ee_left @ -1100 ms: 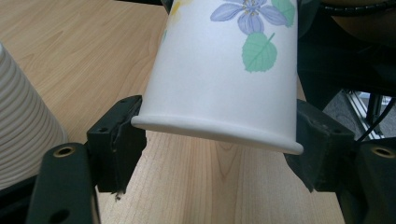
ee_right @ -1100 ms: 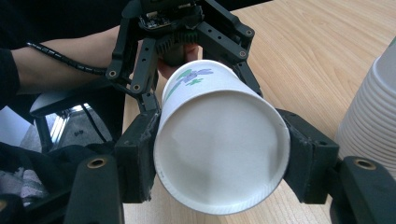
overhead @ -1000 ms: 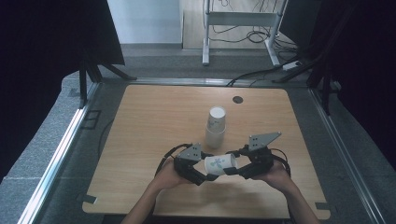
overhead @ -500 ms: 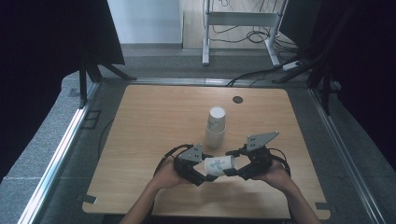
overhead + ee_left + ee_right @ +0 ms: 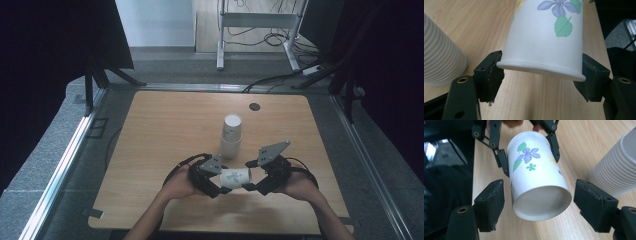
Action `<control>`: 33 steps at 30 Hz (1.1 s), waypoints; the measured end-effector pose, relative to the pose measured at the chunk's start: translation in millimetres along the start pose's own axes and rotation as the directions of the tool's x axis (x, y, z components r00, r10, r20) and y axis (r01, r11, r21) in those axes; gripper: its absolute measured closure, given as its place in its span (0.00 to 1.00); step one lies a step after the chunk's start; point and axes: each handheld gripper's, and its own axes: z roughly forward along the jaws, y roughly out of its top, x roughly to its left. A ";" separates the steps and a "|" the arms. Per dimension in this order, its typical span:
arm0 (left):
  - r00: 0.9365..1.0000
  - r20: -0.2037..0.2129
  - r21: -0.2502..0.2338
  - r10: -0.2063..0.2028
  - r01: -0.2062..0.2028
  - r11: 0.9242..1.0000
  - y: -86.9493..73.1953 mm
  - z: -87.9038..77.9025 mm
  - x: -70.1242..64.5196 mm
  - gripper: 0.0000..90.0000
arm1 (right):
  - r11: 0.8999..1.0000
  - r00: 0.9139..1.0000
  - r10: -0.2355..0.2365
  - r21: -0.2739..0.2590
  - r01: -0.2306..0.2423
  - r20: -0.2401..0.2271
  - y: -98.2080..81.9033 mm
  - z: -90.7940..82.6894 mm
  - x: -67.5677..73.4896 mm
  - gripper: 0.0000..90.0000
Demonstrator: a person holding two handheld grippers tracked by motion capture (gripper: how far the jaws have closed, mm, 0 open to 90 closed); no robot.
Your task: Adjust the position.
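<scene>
A white paper cup (image 5: 234, 177) printed with flowers lies level above the wooden table (image 5: 165, 130), near its front edge. My left gripper (image 5: 220, 181) is shut on one end of it. In the left gripper view both pads (image 5: 491, 71) press on the cup (image 5: 544, 37) at its rolled rim. My right gripper (image 5: 254, 183) is at the other end. Its jaws have just been opening, and its pads (image 5: 491, 203) stand clear on either side of the cup (image 5: 536, 177). A stack of ribbed white cups (image 5: 231, 134) stands upside down just behind.
The cup stack (image 5: 616, 167) is close beside both grippers (image 5: 441, 62). A small dark disc (image 5: 255, 106) sits at the table's far edge. A metal rail (image 5: 65, 165) runs along the left side, and a stand with cables (image 5: 260, 30) is beyond the table.
The right gripper's jaws have spread off the cup's end. The cup stays level in the left gripper, and both hands keep their place.
</scene>
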 end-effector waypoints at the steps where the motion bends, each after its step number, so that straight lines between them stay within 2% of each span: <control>1: 1.000 -0.002 0.010 0.004 -0.004 1.000 1.5 -0.3 0.2 0.31 | 1.000 1.000 -0.002 0.016 0.002 0.002 1.8 0.6 0.2 0.28; 6: 1.000 -0.009 0.053 0.021 -0.020 0.998 7.7 0.5 0.1 0.31 | 0.996 1.000 -0.028 0.080 0.028 0.000 10.0 5.2 1.1 0.28; 13: 0.998 -0.014 0.106 0.057 -0.056 0.993 14.8 3.2 -1.7 0.31 | 0.980 0.997 -0.072 0.185 0.072 -0.005 19.5 17.4 1.9 0.30; 16: 0.998 -0.017 0.120 0.065 -0.063 0.991 16.2 4.1 -2.1 0.31 | 0.974 0.997 -0.081 0.210 0.082 -0.014 22.3 22.5 1.5 0.32; 21: 0.997 -0.014 0.133 0.076 -0.073 0.988 17.6 3.9 -2.5 0.31 | 0.966 0.995 -0.094 0.241 0.096 -0.021 23.6 27.9 2.3 0.35; 24: 0.997 -0.011 0.133 0.075 -0.073 0.988 17.4 4.3 -2.7 0.31 | 0.965 0.995 -0.100 0.242 0.101 -0.014 23.5 28.4 3.3 0.38; 30: 0.997 -0.003 0.120 0.073 -0.072 0.990 16.7 3.6 -2.3 0.31 | 0.968 0.996 -0.087 0.236 0.086 -0.008 22.5 26.6 4.7 0.40; 33: 0.998 -0.001 0.096 0.060 -0.060 0.994 16.5 1.1 -1.9 0.28 | 0.974 0.997 -0.071 0.213 0.072 -0.011 21.6 24.0 4.4 0.40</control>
